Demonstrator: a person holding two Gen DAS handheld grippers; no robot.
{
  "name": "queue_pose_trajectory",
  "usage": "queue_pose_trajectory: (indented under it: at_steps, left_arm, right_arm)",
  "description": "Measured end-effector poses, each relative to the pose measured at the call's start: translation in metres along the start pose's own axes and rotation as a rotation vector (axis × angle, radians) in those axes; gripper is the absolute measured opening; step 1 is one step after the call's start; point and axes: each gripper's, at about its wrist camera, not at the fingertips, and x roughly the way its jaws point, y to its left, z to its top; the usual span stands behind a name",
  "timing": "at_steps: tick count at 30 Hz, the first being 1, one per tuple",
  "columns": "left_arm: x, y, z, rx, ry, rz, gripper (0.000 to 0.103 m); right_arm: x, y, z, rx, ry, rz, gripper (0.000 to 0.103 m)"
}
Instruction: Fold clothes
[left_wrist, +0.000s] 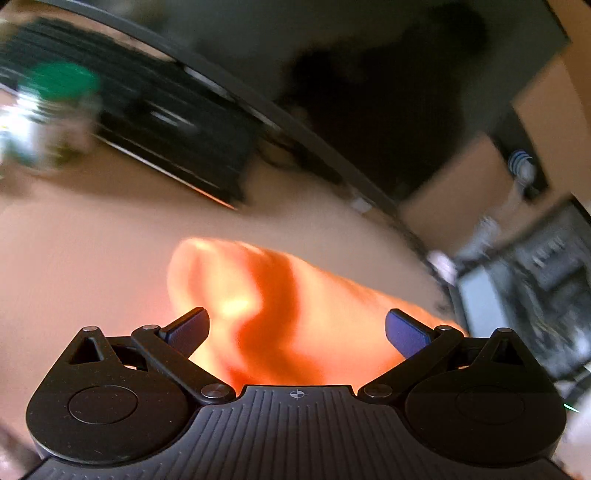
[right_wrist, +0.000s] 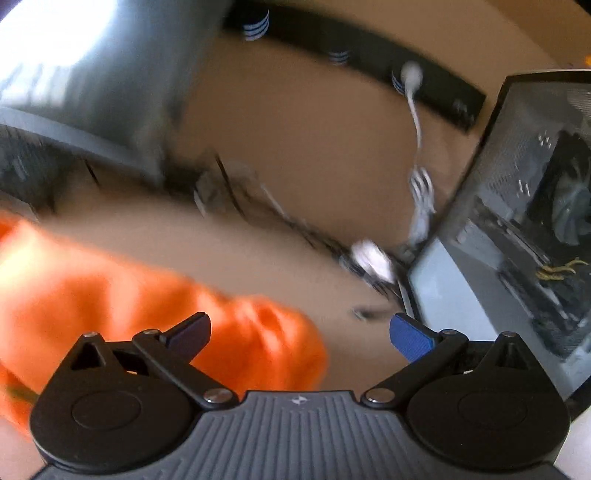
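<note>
An orange garment (left_wrist: 266, 314) lies bunched on the tan table (left_wrist: 92, 258). In the left wrist view it stretches from between the fingers toward the far right. My left gripper (left_wrist: 297, 328) is open above it, its blue pads wide apart, holding nothing. In the right wrist view the garment (right_wrist: 110, 295) lies at the lower left, under the left finger. My right gripper (right_wrist: 299, 330) is open and empty, over the garment's right end. Both views are motion-blurred.
A black keyboard (left_wrist: 155, 122) and a green-capped bottle (left_wrist: 48, 107) lie at the far left. A curved monitor edge (left_wrist: 295, 125) crosses the back. A computer case (right_wrist: 517, 229) stands at the right, with white cables (right_wrist: 417, 147) and a power strip (right_wrist: 369, 48) behind.
</note>
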Motion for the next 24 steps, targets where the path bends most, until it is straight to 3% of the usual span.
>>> queue_pose_trajectory:
  at_steps: [3,5,7,9,12,15,17,19,24]
  left_arm:
    - [0.005,0.002,0.001,0.039,-0.009,0.143,0.103]
    - [0.008,-0.005,0.000,0.087,-0.001,0.196,0.103]
    - [0.010,-0.012,-0.002,0.139,0.002,0.242,0.103]
    - [0.008,-0.014,-0.004,0.177,0.001,0.269,0.103]
    - [0.005,-0.009,-0.008,0.184,0.011,0.283,0.103]
    - [0.001,-0.004,-0.009,0.177,0.017,0.298,0.103]
    - [-0.004,-0.002,-0.010,0.179,0.013,0.308,0.103]
    - [-0.009,-0.002,-0.011,0.185,0.011,0.320,0.103]
    - [-0.018,-0.001,-0.014,0.194,0.009,0.330,0.103]
  right_arm:
    - [0.008,0.026,-0.007,-0.008,0.051,0.159,0.103]
    - [0.028,0.055,-0.027,-0.123,0.152,0.170,0.103]
    - [0.034,0.061,-0.037,-0.137,0.174,0.166,0.103]
    - [0.029,0.059,-0.026,-0.130,0.174,0.170,0.103]
    - [0.002,0.075,-0.002,-0.242,0.016,0.245,0.103]
    - [-0.017,0.115,0.003,-0.446,-0.095,0.376,0.100]
    - [-0.011,0.139,-0.007,-0.549,-0.091,0.430,0.082]
    - [-0.002,0.161,-0.017,-0.645,-0.077,0.472,0.073]
    - [0.012,0.177,-0.024,-0.723,-0.070,0.495,0.071]
